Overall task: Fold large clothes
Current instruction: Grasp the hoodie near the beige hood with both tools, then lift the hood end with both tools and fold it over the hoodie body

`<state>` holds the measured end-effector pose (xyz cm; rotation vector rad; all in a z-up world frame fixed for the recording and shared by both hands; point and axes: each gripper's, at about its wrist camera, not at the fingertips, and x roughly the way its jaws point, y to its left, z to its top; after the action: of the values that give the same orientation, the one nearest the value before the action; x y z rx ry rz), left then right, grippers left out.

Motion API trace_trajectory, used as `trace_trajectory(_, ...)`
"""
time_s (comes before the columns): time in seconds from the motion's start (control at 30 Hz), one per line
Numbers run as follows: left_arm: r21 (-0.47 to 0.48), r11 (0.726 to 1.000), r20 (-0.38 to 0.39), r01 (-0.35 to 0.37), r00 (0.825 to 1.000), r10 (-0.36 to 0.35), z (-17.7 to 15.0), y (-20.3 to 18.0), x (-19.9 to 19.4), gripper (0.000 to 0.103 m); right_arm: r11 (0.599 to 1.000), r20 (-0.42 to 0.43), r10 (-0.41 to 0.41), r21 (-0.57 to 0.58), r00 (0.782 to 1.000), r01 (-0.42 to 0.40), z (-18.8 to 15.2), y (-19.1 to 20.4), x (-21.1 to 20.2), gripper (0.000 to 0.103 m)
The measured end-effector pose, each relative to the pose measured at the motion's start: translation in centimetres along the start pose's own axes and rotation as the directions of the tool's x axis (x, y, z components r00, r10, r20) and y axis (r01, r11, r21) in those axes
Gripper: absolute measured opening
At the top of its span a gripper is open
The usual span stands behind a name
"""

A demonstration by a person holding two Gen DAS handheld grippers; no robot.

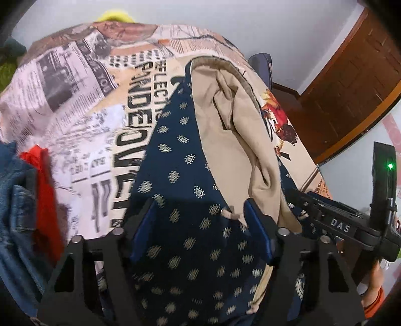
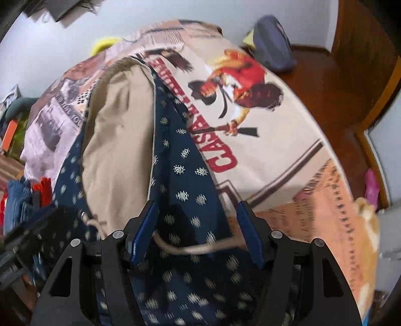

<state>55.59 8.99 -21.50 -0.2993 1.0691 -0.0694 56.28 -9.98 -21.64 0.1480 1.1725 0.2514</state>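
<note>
A navy garment with small cream motifs (image 1: 175,160) and a plain beige lining or second piece (image 1: 233,130) lies on a bed covered in a printed sheet (image 1: 82,82). My left gripper (image 1: 199,208) is open, its blue pads (image 1: 259,225) spread over the navy cloth near a beige drawstring end (image 1: 229,213). My right gripper (image 2: 195,213) is open too, straddling the navy cloth (image 2: 185,175) with a beige drawstring (image 2: 195,248) running between the pads. The beige part (image 2: 120,140) lies to the left. The right gripper's body shows in the left wrist view (image 1: 343,225).
Jeans (image 1: 15,200) and a red cloth (image 1: 45,190) are piled at the bed's left. A blue-grey bag (image 2: 273,42) sits on the brown wooden floor (image 2: 325,82) beyond the bed. A wooden door (image 1: 356,82) stands at the right. A yellow item (image 1: 115,15) lies at the far edge.
</note>
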Motion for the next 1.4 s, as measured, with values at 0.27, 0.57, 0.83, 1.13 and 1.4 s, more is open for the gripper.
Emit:
trace_trajectory(0.27,0.063,0.978,0.086,-0.197,0.978,0.192,-0.7,-1.4,1.8,0.036,0.999,0.022,-0.03,-0.029,0.999,0.031,-0.5,0.0,2.5,0.035)
trace_trajectory(0.57,0.077,0.975,0.109,-0.209,0.974,0.201,-1.8,-0.7,-2.0,0.002,1.0,0.078,0.022,-0.009,0.997,-0.021,-2.1,-2.1,-3.8,0.004)
trace_trajectory(0.83,0.175,0.97,0.183,-0.168,0.974,0.136,-5.4,-2.4,-10.9,0.002,0.989,0.161,0.083,-0.131,0.983,-0.062,-7.3,-1.7,-12.8,0.004)
trace_trajectory(1.13,0.215,0.973,0.119,-0.083,0.991,0.058,-14.6,-2.1,-15.5,0.002,0.969,0.129,0.14,-0.222,0.982,-0.109,-13.6,-1.4,-15.5,0.004)
trace_trajectory(1.4,0.315,0.936,-0.031,-0.155,0.984,0.174,-21.8,-1.7,-12.6,0.008,0.983,0.03,0.063,-0.175,0.998,-0.057,-17.6,-3.6,-11.8,0.005)
